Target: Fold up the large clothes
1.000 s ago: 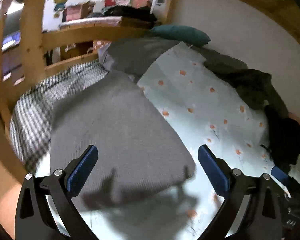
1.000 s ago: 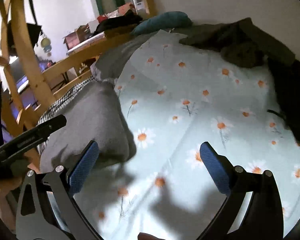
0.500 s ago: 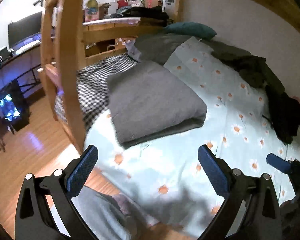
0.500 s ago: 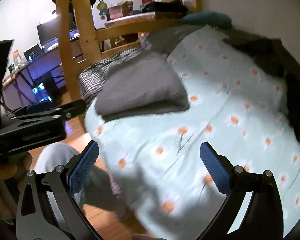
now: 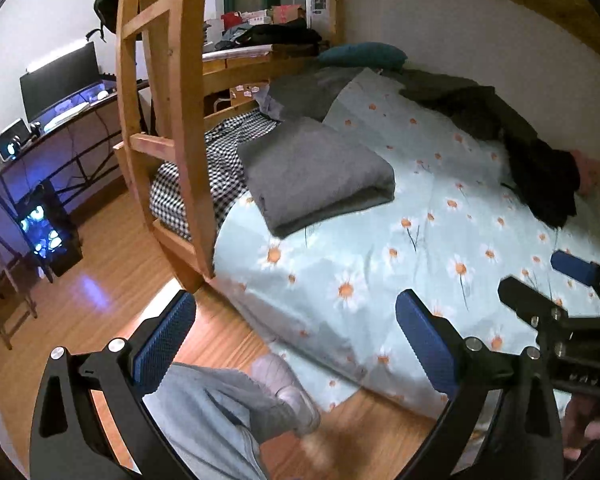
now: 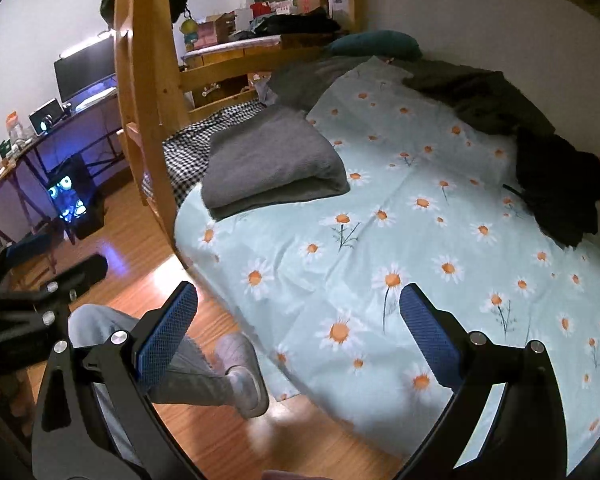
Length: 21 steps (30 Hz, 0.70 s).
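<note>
A folded grey garment [image 5: 312,172] [image 6: 272,162] lies flat on the daisy-print bedsheet [image 5: 440,240] [image 6: 440,240] near the bed's left edge. My left gripper [image 5: 296,336] hangs open over the floor and the bed's front edge, far back from the garment, with nothing between its fingers. My right gripper [image 6: 300,332] is open too and empty, above the bed's front corner. The right gripper also shows at the right edge of the left wrist view [image 5: 556,292]. Dark clothes [image 5: 512,148] [image 6: 540,152] lie heaped along the wall side of the bed.
A wooden bunk ladder [image 5: 160,120] [image 6: 148,100] stands at the bed's left corner. A person's leg and grey shoe [image 5: 284,392] [image 6: 240,376] are on the wooden floor below the grippers. A desk with a monitor [image 5: 60,80] and a lit computer case [image 6: 68,200] stands left.
Both grippers have pulled back from the bed. The grey garment, close under them a second ago, now lies far off, and the floor, ladder and the person's leg have come into view.
</note>
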Tool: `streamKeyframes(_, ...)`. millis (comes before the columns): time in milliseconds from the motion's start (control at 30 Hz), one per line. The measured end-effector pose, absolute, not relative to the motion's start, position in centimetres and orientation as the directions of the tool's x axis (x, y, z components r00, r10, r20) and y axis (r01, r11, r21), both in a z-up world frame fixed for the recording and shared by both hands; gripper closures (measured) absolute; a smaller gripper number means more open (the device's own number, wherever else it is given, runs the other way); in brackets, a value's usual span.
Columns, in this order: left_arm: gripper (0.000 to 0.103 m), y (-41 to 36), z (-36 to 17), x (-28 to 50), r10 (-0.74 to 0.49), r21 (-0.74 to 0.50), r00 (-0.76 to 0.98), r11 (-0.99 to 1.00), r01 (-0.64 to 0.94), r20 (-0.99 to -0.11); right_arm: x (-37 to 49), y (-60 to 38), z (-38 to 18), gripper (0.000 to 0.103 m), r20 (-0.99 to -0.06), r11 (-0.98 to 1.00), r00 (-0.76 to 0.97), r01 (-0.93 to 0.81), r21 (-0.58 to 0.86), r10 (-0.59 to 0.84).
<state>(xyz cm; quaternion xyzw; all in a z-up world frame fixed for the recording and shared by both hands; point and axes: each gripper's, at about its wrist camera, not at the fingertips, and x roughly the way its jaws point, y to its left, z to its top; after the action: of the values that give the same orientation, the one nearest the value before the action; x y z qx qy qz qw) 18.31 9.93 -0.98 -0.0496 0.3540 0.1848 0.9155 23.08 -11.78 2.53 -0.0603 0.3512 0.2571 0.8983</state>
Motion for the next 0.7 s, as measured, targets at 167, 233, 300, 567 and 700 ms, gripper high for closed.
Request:
streamKeyframes(167, 0.005, 9.3, -1.1, 15.5, 0.305, 0.05, 0.665, 0.926, -0.373, -0.682, 20.2, -12.2, 3.1, 0.004, -0.658, 0.865, 0.632, -0.499, 0.059, 0.41)
streamKeyframes(233, 0.005, 9.2, -1.2, 14.5, 0.278, 0.024, 0.672, 0.932, -0.361, -0.687, 19.3, -12.5, 3.1, 0.004, -0.657, 0.865, 0.634, -0.499, 0.055, 0.408)
streamKeyframes(300, 0.005, 8.9, -1.2, 13.9, 0.284, 0.032, 0.671, 0.932, -0.361, -0.685, 18.5, -12.7, 3.0, 0.004, -0.656, 0.865, 0.635, -0.498, 0.057, 0.409)
streamKeyframes(567, 0.006, 7.5, -2.3, 12.5, 0.325, 0.103, 0.637, 0.928, -0.359, -0.699, 16.7, -12.8, 2.3, 0.004, -0.653, 0.858, 0.631, -0.51, 0.057, 0.419)
streamKeyframes(700, 0.006, 7.4, -2.5, 12.0, 0.335, 0.112, 0.628, 0.923, -0.368, -0.702, 16.3, -12.7, 2.3, 0.004, -0.65, 0.857, 0.636, -0.514, 0.045, 0.416)
